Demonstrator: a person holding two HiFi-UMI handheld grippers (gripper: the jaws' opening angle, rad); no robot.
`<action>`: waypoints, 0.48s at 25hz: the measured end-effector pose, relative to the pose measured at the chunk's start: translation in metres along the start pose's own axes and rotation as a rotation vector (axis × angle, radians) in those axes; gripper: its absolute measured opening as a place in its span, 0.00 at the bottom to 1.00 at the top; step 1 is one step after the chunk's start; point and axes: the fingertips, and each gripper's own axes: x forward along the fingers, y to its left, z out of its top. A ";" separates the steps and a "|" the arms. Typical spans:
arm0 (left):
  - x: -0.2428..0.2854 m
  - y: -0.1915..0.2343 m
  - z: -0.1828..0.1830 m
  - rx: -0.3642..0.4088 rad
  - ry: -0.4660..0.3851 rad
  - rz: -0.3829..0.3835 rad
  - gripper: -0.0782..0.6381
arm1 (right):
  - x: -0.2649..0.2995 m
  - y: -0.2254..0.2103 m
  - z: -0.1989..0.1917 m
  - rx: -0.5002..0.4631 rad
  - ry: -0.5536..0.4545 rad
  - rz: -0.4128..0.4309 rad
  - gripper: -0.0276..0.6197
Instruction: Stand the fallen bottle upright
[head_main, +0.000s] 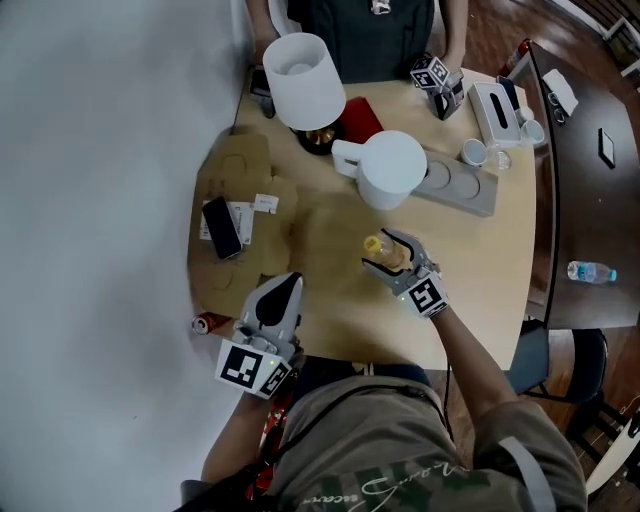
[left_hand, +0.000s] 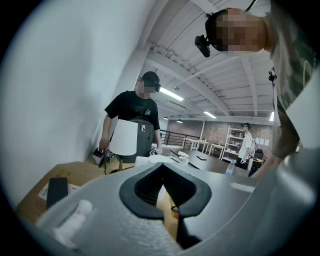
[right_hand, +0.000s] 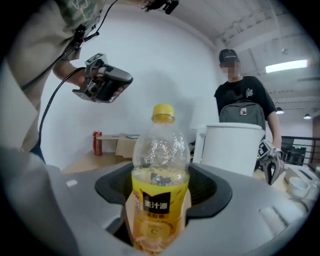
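light: I see even, fairly bright indoor light from ceiling strip lights (left_hand: 173, 94) | shadows: faint and soft on the tabletop (head_main: 480, 280) | glare: white wall (head_main: 100, 200) washes out | distortion: both gripper views fisheye, black corners | focus: bottle (right_hand: 160, 185) label slightly soft, background blurry

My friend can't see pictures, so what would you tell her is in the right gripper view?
A juice bottle with a yellow cap, half full of yellow juice, is held upright between the jaws of the right gripper. Behind it are a white jug, a red can and a person in a black shirt.
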 end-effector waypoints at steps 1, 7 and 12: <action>0.000 -0.004 -0.001 0.002 0.005 -0.004 0.12 | 0.000 -0.001 -0.005 0.024 -0.028 -0.025 0.52; -0.002 -0.020 -0.011 -0.009 0.062 -0.005 0.12 | -0.008 -0.009 -0.027 0.119 -0.156 -0.168 0.52; -0.005 -0.036 -0.014 0.012 0.091 -0.010 0.12 | -0.020 -0.005 -0.034 0.089 -0.134 -0.170 0.54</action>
